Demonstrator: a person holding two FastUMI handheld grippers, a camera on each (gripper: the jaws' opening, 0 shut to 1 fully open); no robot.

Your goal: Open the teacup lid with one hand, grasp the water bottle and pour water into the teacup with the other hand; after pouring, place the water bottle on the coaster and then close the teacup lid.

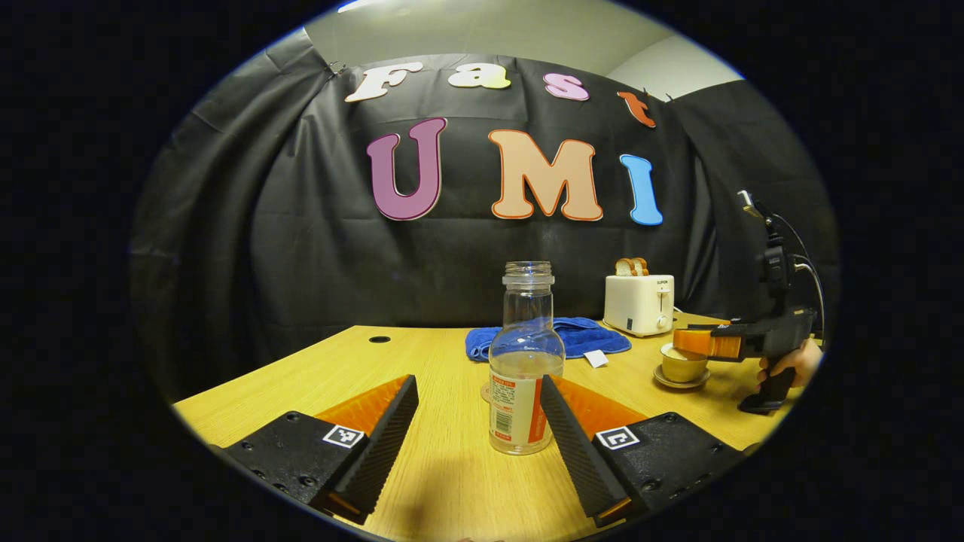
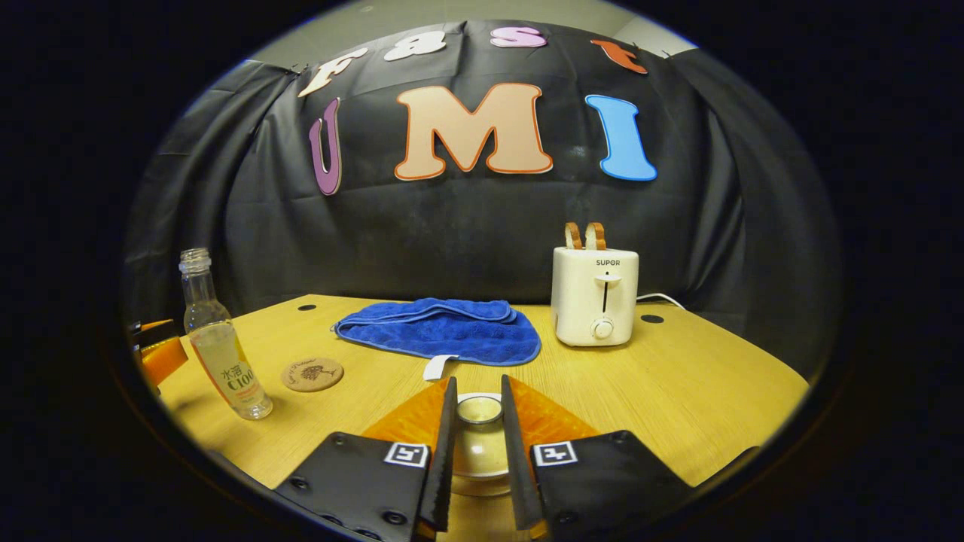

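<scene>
On the table [image 2: 678,376], toward its left edge in the right gripper view: bottle [image 2: 218,346], clear, uncapped, upright, partly filled, labelled. Coaster [image 2: 312,374] lies flat just beside it, bare, apparently reserved as the bottle's resting place after pouring.

Left gripper [image 1: 474,421]: jaws wide open, one finger either side of the bottle [image 1: 525,361] in the left gripper view. Right finger [image 1: 572,429] looks close to or touching the label; left finger [image 1: 384,433] stands clearly apart. Nothing gripped yet. Judged posture: lined up to close on the lower body, where the grip is steadiest for tipping.

Near the front edge, right of the bottle: teacup [image 1: 684,364] on its saucer [image 1: 680,381]. Right gripper [image 2: 479,444]: jaws narrowed around the lid knob [image 2: 480,409], fingers just beside it or touching; whether they press cannot be told. In the left gripper view this gripper [image 1: 697,341] sits level over the cup, a hand [image 1: 791,363] on its handle. Judged purpose: lifting the lid clear so water can go in.

Along the back edge: blue towel [image 2: 440,330], folded; toaster [image 2: 595,296] with two slices raised. Neither belongs to the task.

Stage judged: opening, lid on, no pour begun.
</scene>
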